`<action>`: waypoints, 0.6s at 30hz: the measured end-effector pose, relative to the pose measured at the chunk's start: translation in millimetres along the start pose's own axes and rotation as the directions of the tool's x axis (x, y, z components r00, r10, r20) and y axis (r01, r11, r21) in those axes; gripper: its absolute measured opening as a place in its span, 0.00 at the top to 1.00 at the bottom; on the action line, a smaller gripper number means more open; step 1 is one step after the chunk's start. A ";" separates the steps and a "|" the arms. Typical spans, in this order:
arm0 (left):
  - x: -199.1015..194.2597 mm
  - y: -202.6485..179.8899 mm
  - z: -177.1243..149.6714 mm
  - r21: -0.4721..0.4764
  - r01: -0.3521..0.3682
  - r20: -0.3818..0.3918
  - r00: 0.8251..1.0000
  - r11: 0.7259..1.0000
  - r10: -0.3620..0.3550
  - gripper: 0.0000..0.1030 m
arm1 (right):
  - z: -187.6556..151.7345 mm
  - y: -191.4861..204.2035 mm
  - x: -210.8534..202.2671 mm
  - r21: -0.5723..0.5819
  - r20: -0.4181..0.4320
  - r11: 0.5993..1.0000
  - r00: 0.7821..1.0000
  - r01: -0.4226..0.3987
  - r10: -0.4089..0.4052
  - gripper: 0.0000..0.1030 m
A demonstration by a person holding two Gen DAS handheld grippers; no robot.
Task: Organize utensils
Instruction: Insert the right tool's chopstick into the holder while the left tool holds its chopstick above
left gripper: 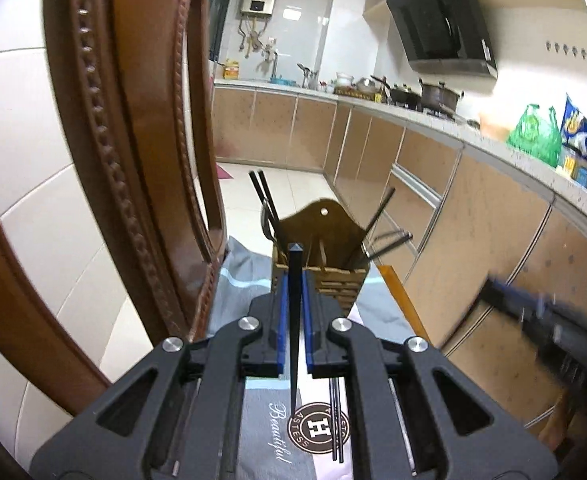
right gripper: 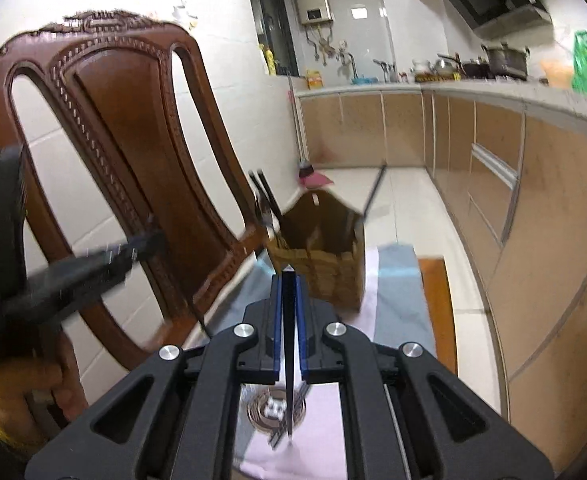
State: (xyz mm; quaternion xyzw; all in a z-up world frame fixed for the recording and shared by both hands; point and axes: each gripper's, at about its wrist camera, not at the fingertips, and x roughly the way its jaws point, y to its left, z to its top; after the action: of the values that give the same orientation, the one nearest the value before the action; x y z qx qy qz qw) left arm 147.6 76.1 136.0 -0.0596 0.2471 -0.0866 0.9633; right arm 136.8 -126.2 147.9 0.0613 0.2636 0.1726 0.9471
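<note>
Chopstick (left gripper: pixel 294 320) clamped between left tongs (left gripper: pixel 294 276)

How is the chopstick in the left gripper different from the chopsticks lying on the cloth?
The held chopstick is alone and pinched off the cloth by the left gripper; the chopsticks on the cloth are a loose pair lying flat. The held one looks thick with a square end; the pair looks thin. All are dark.
</note>
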 end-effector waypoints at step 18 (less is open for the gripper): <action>2.1 22.5 4.5 -0.020 0.003 0.000 1.000 1.000 -0.003 0.94 | 158.1 -27.2 97.3 0.091 0.186 0.976 0.959 0.200 -0.213 0.93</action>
State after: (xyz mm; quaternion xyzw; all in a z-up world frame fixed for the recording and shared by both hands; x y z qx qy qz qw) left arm 154.7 98.0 135.3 -0.0695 0.2478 -0.0854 0.9625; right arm 305.0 -120.6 230.6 0.0837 0.1804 0.0565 0.9784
